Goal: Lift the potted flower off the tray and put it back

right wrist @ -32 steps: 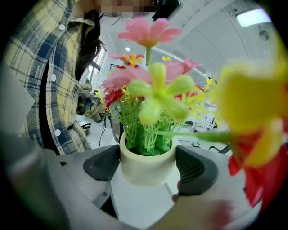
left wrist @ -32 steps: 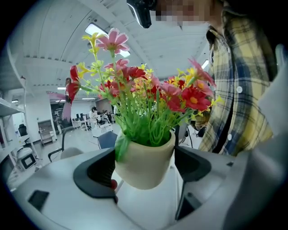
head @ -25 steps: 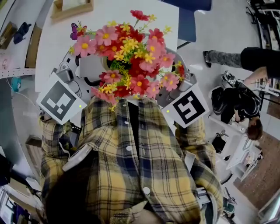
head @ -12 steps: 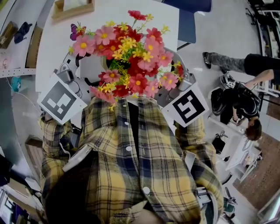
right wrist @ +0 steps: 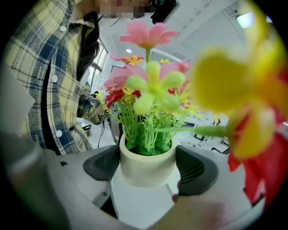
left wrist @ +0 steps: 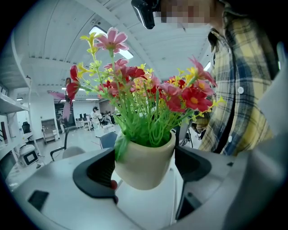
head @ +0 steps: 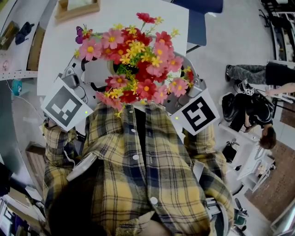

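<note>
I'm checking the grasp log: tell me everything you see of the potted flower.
A smooth cream pot, plastic or ceramic by its look, holds green stems with pink, red and yellow blooms and a purple butterfly. It is held up before the person's shirt, slightly tilted, clamped on its sides by the left gripper and right gripper.

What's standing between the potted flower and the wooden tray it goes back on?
Nothing visible. The left gripper and right gripper hold the pot up; in the head view only white table lies between the flowers and the tray.
</note>
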Action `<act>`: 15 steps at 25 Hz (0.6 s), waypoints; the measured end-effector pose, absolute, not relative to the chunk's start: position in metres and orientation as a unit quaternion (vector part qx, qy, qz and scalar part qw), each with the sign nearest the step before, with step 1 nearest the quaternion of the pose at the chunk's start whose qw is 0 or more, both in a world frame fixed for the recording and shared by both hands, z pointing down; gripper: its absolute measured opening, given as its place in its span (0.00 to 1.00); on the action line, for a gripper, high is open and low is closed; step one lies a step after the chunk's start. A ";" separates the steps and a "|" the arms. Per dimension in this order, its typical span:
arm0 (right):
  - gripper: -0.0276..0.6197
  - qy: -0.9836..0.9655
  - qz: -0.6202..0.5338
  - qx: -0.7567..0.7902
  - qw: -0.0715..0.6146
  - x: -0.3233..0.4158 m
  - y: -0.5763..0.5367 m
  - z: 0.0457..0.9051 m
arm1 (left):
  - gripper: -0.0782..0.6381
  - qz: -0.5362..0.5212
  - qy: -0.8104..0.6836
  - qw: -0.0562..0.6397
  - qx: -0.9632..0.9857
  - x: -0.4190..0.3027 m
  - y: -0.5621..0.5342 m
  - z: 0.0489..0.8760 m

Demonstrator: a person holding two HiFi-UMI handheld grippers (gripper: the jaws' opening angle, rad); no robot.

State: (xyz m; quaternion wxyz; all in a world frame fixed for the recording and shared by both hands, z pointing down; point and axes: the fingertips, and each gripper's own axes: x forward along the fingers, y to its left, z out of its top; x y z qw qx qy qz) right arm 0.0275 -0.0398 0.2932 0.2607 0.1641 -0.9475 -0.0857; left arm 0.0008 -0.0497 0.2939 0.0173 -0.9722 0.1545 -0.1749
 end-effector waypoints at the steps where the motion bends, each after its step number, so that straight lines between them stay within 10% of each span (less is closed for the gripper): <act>1: 0.61 -0.947 -0.086 0.164 0.261 0.027 -0.040 0.291 | 0.67 -0.175 0.155 0.016 -0.972 0.001 -0.050 0.292; 15: 0.61 -0.947 -0.083 0.164 0.262 0.031 -0.040 0.298 | 0.67 -0.173 0.155 0.010 -0.973 0.004 -0.050 0.300</act>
